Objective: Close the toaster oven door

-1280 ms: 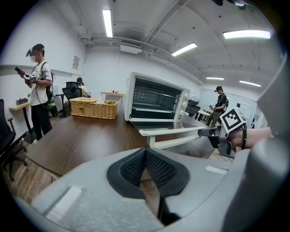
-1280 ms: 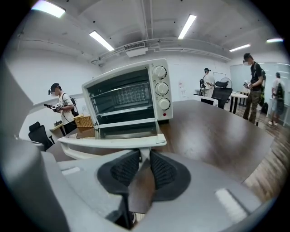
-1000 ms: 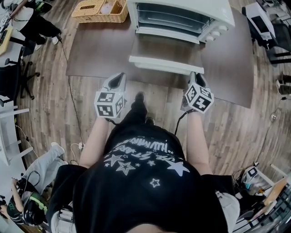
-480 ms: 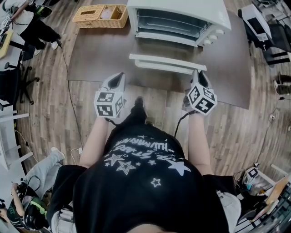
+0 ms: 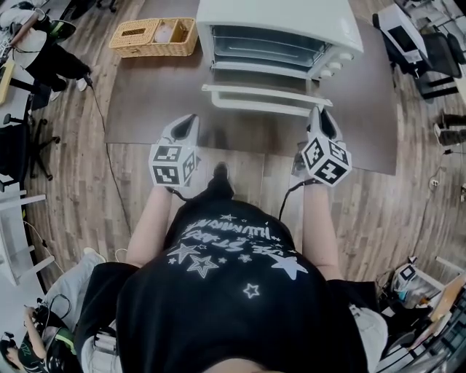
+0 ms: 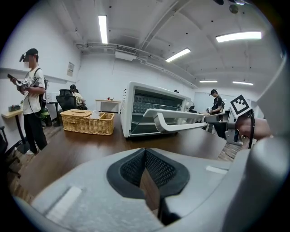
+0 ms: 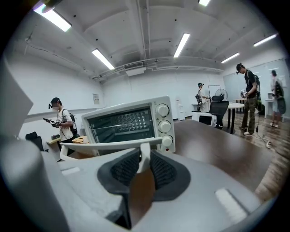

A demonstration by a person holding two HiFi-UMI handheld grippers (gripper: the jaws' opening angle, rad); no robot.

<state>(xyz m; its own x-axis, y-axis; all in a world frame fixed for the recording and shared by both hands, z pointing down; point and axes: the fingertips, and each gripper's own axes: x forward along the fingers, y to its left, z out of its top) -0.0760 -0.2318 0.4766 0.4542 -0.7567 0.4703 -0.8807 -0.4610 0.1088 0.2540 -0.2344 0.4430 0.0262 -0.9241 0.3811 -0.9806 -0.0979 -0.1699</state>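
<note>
The right hand-held gripper [image 5: 320, 114] clamps the half-open toaster oven door's handle [image 5: 266, 106]; the left hand-held gripper [image 5: 189, 122] sits narrow, empty.

Dark brown table [image 5: 149, 98], white toaster oven [image 5: 280, 18] standing on it, wicker basket [image 5: 128, 45] alongside

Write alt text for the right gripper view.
The right gripper is clamped on the door handle of a white toaster oven, whose door is partly open, on a brown table. People stand in the office behind.
</note>
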